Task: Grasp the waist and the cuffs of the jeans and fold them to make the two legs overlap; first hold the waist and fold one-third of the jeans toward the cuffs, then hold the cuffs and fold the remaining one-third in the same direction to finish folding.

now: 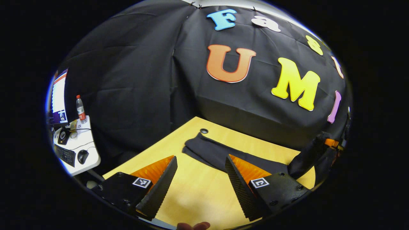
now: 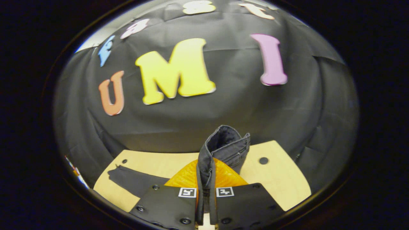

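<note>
In the right gripper view, the right gripper has its fingers clamped together on the jeans' waist, whose band stands up just above the fingertips, lifted off the table. In the left gripper view, the left gripper hangs wide apart over bare wood, gripping nothing; the jeans lie just beyond its fingertips, legs stretched across the table.

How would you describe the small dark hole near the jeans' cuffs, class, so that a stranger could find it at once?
Start at the yellow wooden table before the black cloth wall. Follow the dark jeans to their cuff end near the table's far corner. Just beyond sits the hole: round, and apart from the fabric.
</note>
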### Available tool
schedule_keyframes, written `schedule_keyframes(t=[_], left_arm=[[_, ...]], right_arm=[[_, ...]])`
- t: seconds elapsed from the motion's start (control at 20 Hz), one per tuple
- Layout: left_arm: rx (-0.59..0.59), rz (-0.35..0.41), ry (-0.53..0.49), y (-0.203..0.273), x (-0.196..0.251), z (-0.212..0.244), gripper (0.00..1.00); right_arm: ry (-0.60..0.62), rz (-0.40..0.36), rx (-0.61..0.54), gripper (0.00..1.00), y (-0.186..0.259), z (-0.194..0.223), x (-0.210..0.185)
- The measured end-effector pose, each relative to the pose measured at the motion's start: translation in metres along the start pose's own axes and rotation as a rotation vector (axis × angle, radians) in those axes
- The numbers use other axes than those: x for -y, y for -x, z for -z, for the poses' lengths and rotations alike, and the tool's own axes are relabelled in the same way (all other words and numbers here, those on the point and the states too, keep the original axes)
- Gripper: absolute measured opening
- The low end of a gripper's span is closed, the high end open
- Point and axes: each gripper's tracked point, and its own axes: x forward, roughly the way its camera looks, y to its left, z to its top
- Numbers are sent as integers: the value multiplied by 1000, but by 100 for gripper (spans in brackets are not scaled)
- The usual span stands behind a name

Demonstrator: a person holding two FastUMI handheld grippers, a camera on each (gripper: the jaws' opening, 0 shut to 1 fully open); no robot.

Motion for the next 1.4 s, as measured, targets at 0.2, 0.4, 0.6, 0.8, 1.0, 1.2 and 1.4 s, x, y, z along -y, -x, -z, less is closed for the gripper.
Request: schedule_keyframes(t=[0.2,0.4,0.6,0.8,1.0,1.2,1.4], left_arm=[[0,-33,-58,7,-49,3,97],[-26,-47,-32,9,-79,12,97],[-43,-49,26,1,-95,12,97],[-67,0,114,-22,-88,15,99],[-100,44,274,-62,-75,20,99],[-147,119,484,-127,-47,23,99],[-300,214,767,-196,-6,63,99]], right_arm=[[48,-87,-66,8,-33,50,-99],[155,-115,-170,8,-74,115,-150],[281,-106,-292,8,-120,194,-180],[304,-172,-410,22,-137,253,-190],[245,-274,-396,80,-108,235,-212],[207,-305,-311,95,-44,169,-192],[211,-230,-247,99,13,116,-128]])
